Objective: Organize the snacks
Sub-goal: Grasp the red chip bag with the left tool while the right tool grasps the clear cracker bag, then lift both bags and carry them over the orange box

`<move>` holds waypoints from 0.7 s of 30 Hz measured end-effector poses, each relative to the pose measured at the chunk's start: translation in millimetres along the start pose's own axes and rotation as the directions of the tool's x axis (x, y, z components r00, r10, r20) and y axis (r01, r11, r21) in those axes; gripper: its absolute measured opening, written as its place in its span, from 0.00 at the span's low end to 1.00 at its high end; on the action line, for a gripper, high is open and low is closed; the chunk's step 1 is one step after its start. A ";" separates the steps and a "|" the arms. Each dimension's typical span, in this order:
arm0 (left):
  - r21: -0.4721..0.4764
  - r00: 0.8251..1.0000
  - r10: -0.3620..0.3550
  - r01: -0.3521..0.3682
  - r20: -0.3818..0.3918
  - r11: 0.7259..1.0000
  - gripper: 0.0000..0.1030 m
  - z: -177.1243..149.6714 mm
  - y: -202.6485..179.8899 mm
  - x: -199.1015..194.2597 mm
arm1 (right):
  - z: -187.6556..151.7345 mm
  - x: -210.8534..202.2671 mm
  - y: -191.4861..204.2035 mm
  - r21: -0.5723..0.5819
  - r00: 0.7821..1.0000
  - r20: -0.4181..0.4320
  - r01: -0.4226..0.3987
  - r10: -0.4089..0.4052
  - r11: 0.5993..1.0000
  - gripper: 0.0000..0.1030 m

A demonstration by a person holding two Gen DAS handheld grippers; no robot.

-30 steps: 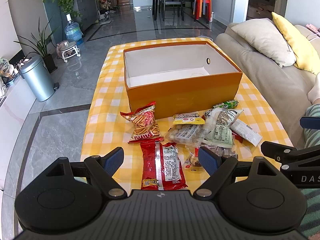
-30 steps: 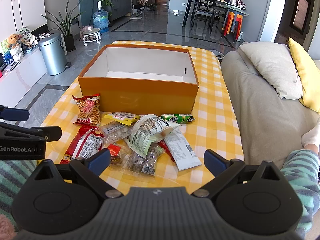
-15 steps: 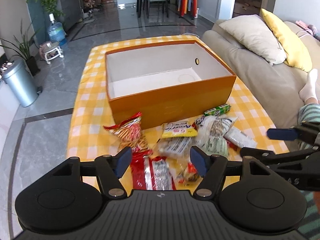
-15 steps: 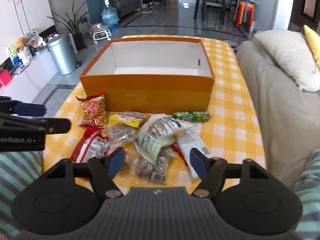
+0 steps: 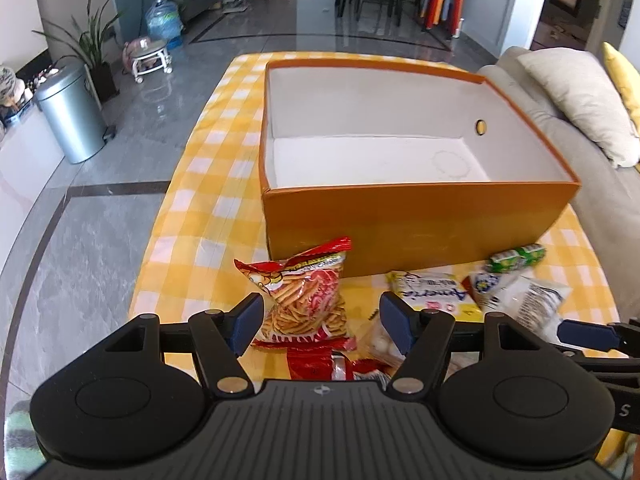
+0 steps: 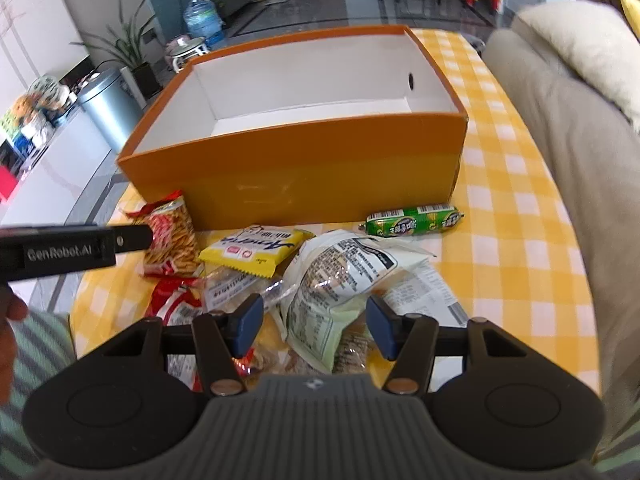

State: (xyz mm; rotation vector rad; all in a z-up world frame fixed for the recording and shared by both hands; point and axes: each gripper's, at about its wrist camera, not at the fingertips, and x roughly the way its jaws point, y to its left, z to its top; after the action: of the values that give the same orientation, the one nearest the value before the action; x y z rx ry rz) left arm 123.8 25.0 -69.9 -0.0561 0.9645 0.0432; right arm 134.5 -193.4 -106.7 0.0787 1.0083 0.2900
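A living-room tabletop (image 5: 188, 184) under a yellow-and-white checked cloth carries an empty orange cardboard box (image 5: 416, 224), with the snack packets heaped just in front of it. The left tool (image 5: 320, 320), spread and lately narrowed, frames the red bag of stick crisps (image 5: 306, 304) without pinching it; the right tool (image 6: 314, 322), its jaws just closing, straddles the pale crinkly printed packet (image 6: 340, 280), pads not yet pressing. The overlapping, slippery wrappers could drag neighbours along or slip free, and the two tools are near enough to collide.

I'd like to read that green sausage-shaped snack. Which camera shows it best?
The right wrist view: the green sausage snack lies whole and sharp before the orange box. The left wrist view shows it blurred, partly hidden.
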 end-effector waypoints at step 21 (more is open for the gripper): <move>-0.034 0.998 0.035 -0.037 -0.054 0.999 0.34 -0.5 0.2 36.8 | 5.6 31.5 -10.8 0.059 0.999 -0.038 -0.005 0.008 0.998 0.27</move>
State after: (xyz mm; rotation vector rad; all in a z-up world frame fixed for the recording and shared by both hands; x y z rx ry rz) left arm 144.3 25.7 -100.5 -0.0726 1.0184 0.0922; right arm 157.2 -194.7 -131.7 0.1298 1.0551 0.2689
